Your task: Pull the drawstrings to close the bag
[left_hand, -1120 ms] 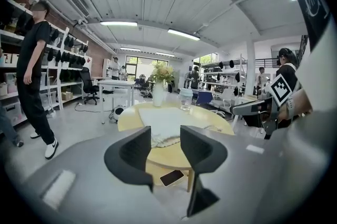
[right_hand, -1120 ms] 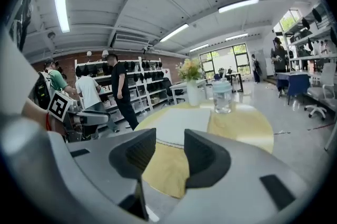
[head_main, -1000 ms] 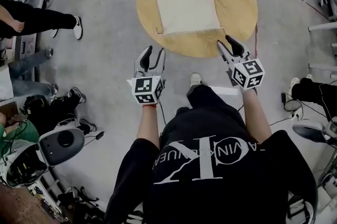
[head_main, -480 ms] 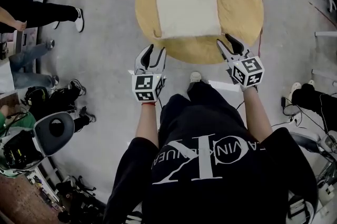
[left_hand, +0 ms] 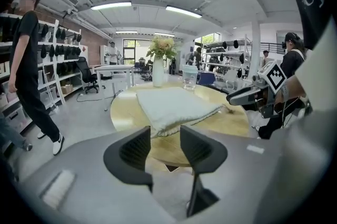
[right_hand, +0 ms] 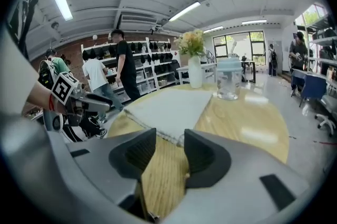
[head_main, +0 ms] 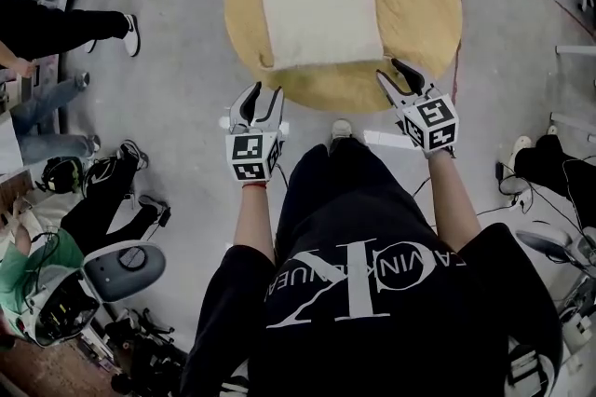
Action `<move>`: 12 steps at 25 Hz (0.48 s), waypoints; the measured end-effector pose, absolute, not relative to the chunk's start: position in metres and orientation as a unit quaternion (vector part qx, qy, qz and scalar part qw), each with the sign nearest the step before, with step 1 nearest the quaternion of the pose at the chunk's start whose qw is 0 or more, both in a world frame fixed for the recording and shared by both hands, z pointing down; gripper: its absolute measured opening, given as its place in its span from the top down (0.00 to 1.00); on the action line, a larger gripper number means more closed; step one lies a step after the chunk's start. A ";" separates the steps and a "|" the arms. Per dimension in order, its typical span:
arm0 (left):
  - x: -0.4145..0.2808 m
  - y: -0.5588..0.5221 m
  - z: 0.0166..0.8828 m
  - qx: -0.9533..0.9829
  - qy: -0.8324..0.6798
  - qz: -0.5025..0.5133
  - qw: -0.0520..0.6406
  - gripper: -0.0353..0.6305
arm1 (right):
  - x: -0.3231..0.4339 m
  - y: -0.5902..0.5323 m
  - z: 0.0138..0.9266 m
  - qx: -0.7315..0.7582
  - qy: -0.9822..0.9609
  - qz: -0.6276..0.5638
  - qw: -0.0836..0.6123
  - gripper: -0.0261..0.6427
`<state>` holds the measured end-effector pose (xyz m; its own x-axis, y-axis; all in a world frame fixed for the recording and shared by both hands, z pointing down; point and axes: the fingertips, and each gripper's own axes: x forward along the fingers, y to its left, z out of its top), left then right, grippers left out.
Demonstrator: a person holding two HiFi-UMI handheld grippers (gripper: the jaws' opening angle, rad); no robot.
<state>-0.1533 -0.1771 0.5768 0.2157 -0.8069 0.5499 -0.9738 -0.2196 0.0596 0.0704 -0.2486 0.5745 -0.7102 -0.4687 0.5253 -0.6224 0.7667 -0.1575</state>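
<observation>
Holding left tongs (head_main: 264, 97) and right tongs (head_main: 391, 72) parted, empty, short of cream drawstring bag (head_main: 319, 8) on counter (head_main: 419, 13); risks nipping cloth, missing seemingly thin drawstrings (left_hand: 227, 109).

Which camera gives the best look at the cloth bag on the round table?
The head view: it shows the whole bag from above, lying flat on the table. The left gripper view sees it low and edge-on. The right gripper view sees it slantwise, its near edge partly behind the right gripper and its open tongs.
</observation>
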 end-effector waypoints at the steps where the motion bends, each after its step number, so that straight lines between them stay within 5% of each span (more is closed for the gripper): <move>1: -0.154 -0.177 0.579 0.752 -0.590 0.211 0.202 0.68 | 0.070 -0.250 0.577 0.298 -0.909 0.161 0.242 0.76; 12: -0.164 -0.180 0.603 0.766 -0.545 0.302 0.159 0.68 | 0.068 -0.250 0.599 0.277 -0.896 0.116 0.327 0.76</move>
<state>-0.1645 -0.1805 0.6026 0.2235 -0.7386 0.6361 -0.9308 -0.3555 -0.0858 0.0676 -0.2501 0.5991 -0.6333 -0.4199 0.6501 -0.5719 0.8199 -0.0275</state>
